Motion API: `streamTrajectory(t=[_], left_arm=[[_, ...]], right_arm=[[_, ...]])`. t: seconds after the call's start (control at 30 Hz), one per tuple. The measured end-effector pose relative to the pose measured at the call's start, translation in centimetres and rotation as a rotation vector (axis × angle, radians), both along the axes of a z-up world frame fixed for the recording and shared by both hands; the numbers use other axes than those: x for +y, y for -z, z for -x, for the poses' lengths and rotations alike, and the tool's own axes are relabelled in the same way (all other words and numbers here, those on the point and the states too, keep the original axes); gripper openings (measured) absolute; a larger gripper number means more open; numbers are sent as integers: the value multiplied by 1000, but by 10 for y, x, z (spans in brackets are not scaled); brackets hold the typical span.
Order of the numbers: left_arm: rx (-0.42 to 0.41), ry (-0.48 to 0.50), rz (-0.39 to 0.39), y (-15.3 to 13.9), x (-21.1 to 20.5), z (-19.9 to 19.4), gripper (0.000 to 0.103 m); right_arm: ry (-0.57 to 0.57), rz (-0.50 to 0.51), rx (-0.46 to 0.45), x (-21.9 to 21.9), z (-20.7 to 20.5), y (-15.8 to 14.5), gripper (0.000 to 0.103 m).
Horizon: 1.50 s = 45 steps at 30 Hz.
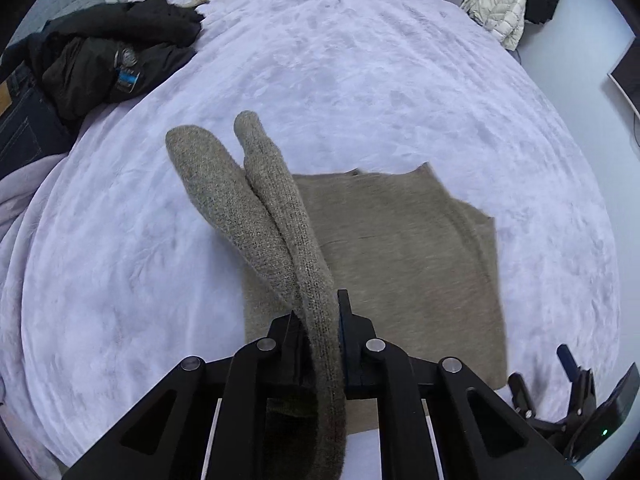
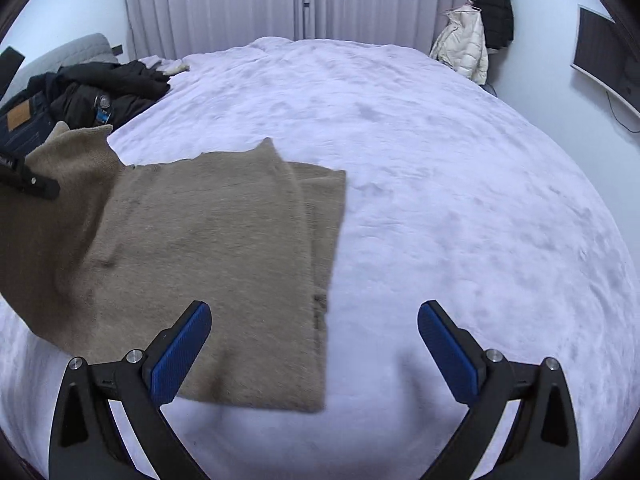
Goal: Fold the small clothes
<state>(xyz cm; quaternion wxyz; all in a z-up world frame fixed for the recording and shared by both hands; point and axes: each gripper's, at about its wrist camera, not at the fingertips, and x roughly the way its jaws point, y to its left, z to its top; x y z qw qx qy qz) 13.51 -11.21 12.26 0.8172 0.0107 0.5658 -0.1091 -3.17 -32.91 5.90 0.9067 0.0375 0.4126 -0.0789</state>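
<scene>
Left wrist view: the left gripper (image 1: 320, 320) pinches a sleeve of the limp, soft sweater (image 1: 400, 248) on the bed (image 1: 360, 80); right gripper (image 2: 314, 332) gapes wide. Grip edges.

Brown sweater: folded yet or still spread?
Partly folded. The brown sweater has one side doubled over its body on the bed; the left tool, shut on it, lifts the other edge.
</scene>
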Motion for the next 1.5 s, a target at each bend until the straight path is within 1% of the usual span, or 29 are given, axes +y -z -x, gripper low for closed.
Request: streamTrajectory(t=[0.07, 0.17, 0.23, 0.33, 0.4, 0.43, 0.47, 0.5, 0.53, 0.57, 0.6, 0.67, 0.77, 0.8, 0.83, 0.87, 0.9, 0.93, 0.97, 1.07, 1.13, 1.23, 1.27, 1.3, 1.33, 1.4, 1.43, 1.47, 1.5], left_arm=[[-14, 40, 3, -6, -40, 5, 13], [9, 117, -4, 7, -103, 13, 13], [39, 160, -37, 28, -142, 17, 13], [66, 191, -130, 72, -185, 21, 13], [50, 196, -186, 97, -198, 23, 14], [21, 206, -195, 99, -201, 26, 14], [-14, 216, -211, 96, -203, 31, 17], [-24, 230, -221, 91, -204, 35, 30], [-20, 267, -207, 85, -204, 38, 40], [-6, 295, -182, 77, -203, 41, 73], [-20, 307, -152, 64, -198, 45, 88], [-116, 303, -114, 34, -186, 59, 88], [-187, 339, -32, -2, -150, 76, 88], [-226, 318, -20, -8, -132, 81, 93], [-261, 285, -31, -10, -116, 83, 102], [-298, 228, -56, -6, -96, 86, 103], [-307, 190, -71, 2, -80, 84, 103], [-290, 160, -91, 14, -64, 83, 103], [-249, 127, -107, 30, -49, 79, 103], [-174, 42, -99, 65, -16, 78, 103], [-149, 5, -66, 78, -4, 81, 103], [-141, -32, 49, 86, 20, 101, 103], [-138, -17, 101, 90, 24, 111, 103], [-135, 15, 116, 94, 23, 119, 103], [-145, 51, 91, 97, 18, 127, 103], [-199, 100, 4, 101, 8, 137, 103], [-213, 118, -16, 102, 3, 138, 103], [-212, 134, -12, 104, 0, 138, 103], [-207, 141, -7, 106, -2, 136, 103]], right_arm=[[13, -23, -27, -17, 14, -6, 103], [43, -25, -46, -38, 30, -8, 103], [61, -30, -41, -47, 37, -4, 103], [88, -58, -14, -60, 44, 11, 103], [93, -78, -1, -64, 48, 18, 103], [92, -81, 4, -65, 50, 22, 103], [90, -81, 10, -66, 53, 25, 103], [89, -80, 13, -67, 55, 27, 103], [88, -79, 15, -67, 58, 28, 103], [89, -82, 15, -69, 60, 30, 103], [92, -87, 16, -70, 61, 31, 103], [101, -101, 10, -73, 64, 29, 103], [94, -123, -39, -72, 72, 16, 103], [77, -140, -56, -69, 74, 12, 103], [54, -167, -73, -66, 75, 7, 103], [24, -205, -89, -63, 75, 3, 103], [-9, -252, -104, -60, 74, -1, 103], [-36, -299, -115, -57, 72, -4, 103], [-57, -339, -123, -53, 68, -6, 103], [-114, -387, -118, -34, 48, -8, 103], [-137, -428, -94, -20, 33, -8, 103], [-139, -528, -44, -10, 11, -1, 103], [-136, -549, -31, -8, 4, 1, 103], [-129, -561, -23, -6, -2, 3, 103], [-115, -566, -16, -6, -9, 7, 103], [-94, -564, -1, -5, -18, 12, 101], [-94, -570, 6, -5, -23, 14, 94], [-99, -582, 19, -4, -27, 17, 87], [-105, -594, 35, -4, -31, 20, 82]])
